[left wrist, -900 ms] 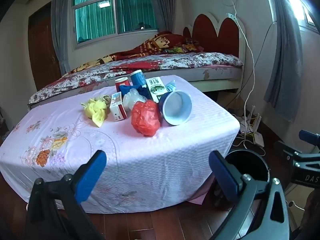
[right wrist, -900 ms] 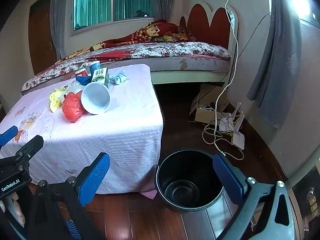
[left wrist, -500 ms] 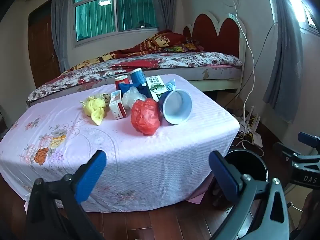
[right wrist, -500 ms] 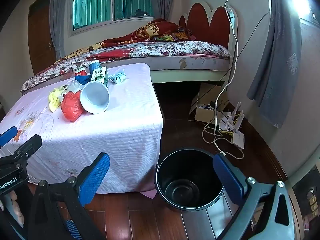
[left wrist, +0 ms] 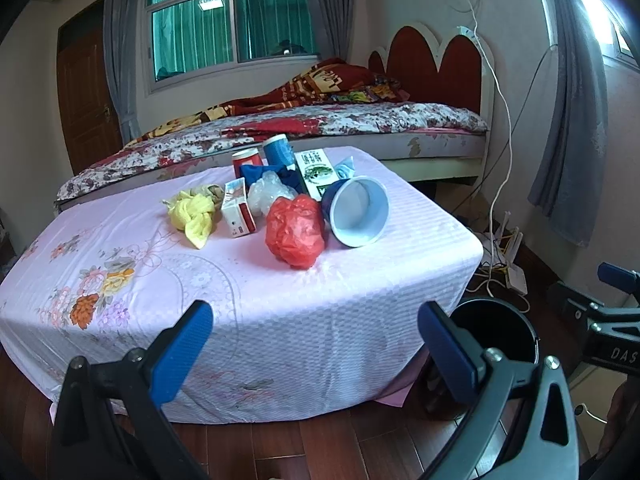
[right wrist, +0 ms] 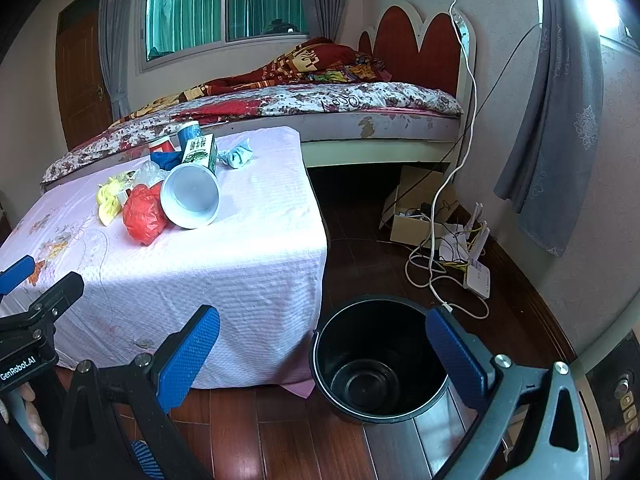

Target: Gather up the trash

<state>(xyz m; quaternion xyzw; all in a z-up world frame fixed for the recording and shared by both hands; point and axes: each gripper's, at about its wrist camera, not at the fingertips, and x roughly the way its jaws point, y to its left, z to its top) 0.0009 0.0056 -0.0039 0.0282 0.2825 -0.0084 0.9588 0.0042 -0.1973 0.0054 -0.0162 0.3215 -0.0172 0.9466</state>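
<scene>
So both my tools, left tool [left wrist: 316,344] and right tool [right wrist: 322,354], gape empty. Trash pile [left wrist: 294,230] at desk [left wrist: 248,300] 12 o'clock; red bag [right wrist: 144,214] could slip (crinkly), missing bucket [right wrist: 376,360].

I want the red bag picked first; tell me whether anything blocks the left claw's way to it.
Nothing visible does. The left claw hangs open before the table's near edge, and only bare tablecloth lies between it and the red bag.
</scene>
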